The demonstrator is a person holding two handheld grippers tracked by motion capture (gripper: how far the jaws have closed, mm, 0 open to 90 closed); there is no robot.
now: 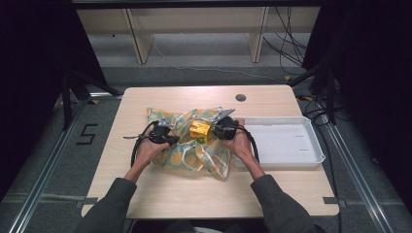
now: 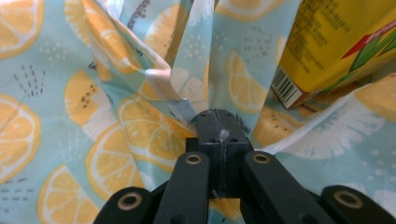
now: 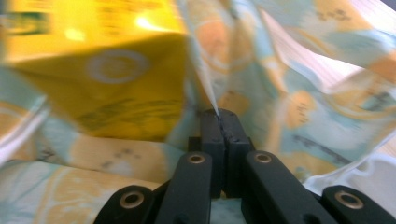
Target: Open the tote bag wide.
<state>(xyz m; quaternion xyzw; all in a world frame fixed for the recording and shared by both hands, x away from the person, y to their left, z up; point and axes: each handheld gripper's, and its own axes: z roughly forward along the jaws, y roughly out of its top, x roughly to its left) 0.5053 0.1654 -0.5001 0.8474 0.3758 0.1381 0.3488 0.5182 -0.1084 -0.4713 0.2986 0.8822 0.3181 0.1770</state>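
Note:
A light-blue cloth (image 1: 194,158) printed with lemon slices lies crumpled in the middle of the table, and a yellow carton (image 1: 199,131) stands on it. My left gripper (image 1: 176,141) is at the carton's left. Its jaws are shut on a raised fold of the cloth (image 2: 70,93), pinched at the left gripper's tip (image 2: 217,116), with the carton (image 2: 336,46) just to the upper right. My right gripper (image 1: 214,130) is at the carton's right. The right gripper's tip (image 3: 219,114) is shut on a cloth edge (image 3: 303,102), beside the blurred carton (image 3: 102,70).
A white shallow tray (image 1: 311,141) sits on the right part of the wooden table (image 1: 194,194), touching the cloth's right edge. A dark round grommet (image 1: 240,97) is near the table's far edge. Cables and wooden legs stand on the floor beyond.

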